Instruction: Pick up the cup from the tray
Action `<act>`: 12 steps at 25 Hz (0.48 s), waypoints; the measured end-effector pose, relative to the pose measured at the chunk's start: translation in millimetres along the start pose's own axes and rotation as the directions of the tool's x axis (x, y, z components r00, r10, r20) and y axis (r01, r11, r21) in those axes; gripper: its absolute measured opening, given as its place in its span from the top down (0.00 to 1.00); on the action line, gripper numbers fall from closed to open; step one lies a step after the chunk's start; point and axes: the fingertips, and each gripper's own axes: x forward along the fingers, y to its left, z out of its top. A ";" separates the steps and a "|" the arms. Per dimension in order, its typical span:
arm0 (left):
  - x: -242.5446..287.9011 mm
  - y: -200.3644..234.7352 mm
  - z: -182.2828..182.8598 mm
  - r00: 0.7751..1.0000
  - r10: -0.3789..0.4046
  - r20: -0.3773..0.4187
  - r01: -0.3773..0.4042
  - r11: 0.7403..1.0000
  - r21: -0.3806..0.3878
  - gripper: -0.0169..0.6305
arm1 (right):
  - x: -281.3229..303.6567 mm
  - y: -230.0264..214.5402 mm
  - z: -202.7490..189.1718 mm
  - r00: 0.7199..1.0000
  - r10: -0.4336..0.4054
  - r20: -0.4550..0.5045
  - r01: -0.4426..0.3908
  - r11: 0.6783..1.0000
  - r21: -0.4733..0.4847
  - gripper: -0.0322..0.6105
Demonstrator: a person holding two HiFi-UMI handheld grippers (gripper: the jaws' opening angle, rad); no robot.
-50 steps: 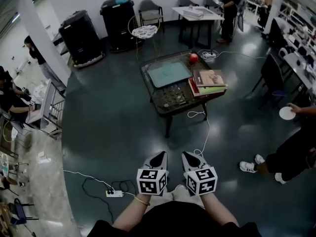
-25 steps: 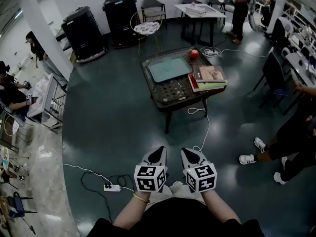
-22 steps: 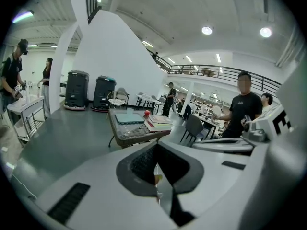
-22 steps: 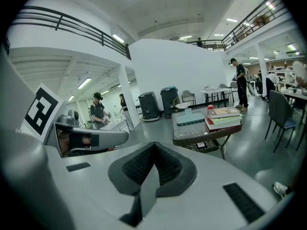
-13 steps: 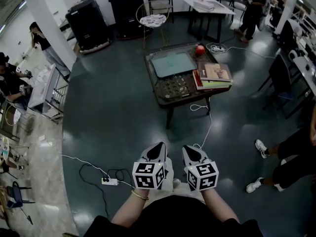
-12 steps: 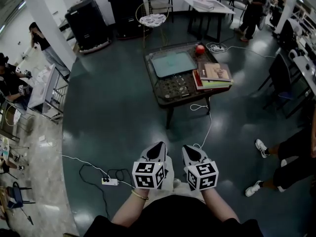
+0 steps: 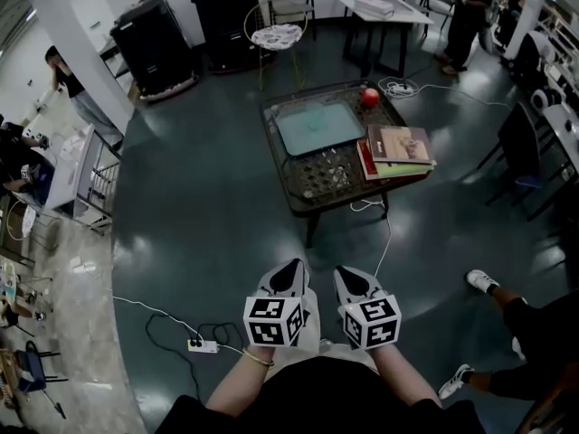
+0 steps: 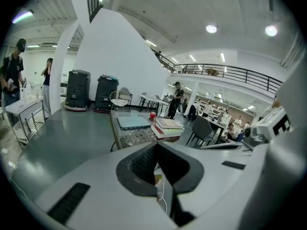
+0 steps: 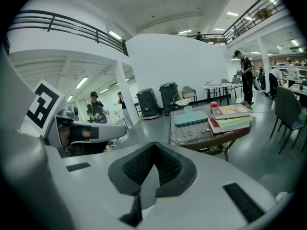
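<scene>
lighting: bright, even; round white ceiling lamps (image 8: 211, 28) overhead. glare: pale patches on glossy dark teal floor (image 7: 181, 242). distortion: heavy fisheye, black corners in both gripper views. focus: grey left claw (image 8: 157, 147) slightly soft.

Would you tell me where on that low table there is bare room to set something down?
The tray fills the far left; the books and red ball crowd the right. The near-left stretch of the table, between tray, books and front edge, looks freest, though speckled with small things.
</scene>
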 end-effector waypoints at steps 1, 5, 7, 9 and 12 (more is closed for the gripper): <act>9.2 4.5 4.8 1.000 -0.003 0.000 0.003 1.000 0.001 0.96 | 9.1 -4.7 4.5 1.000 -0.001 -0.003 0.001 1.000 0.001 0.95; 45.2 26.5 23.6 1.000 -0.001 -0.007 0.001 1.000 0.022 0.96 | 48.1 -20.2 23.8 1.000 -0.001 -0.016 0.000 1.000 -0.002 0.95; 61.5 37.9 34.4 1.000 -0.003 -0.014 0.003 1.000 0.023 0.96 | 66.8 -25.9 36.1 1.000 -0.003 -0.021 0.003 1.000 -0.004 0.95; 76.7 48.8 46.7 1.000 -0.009 -0.023 0.009 1.000 0.022 0.96 | 84.1 -30.9 50.6 1.000 -0.008 -0.023 0.008 1.000 -0.003 0.95; 97.3 65.1 64.3 0.999 -0.016 -0.037 0.017 1.000 0.026 0.96 | 107.9 -37.4 70.7 1.000 -0.015 -0.025 0.015 1.000 0.002 0.95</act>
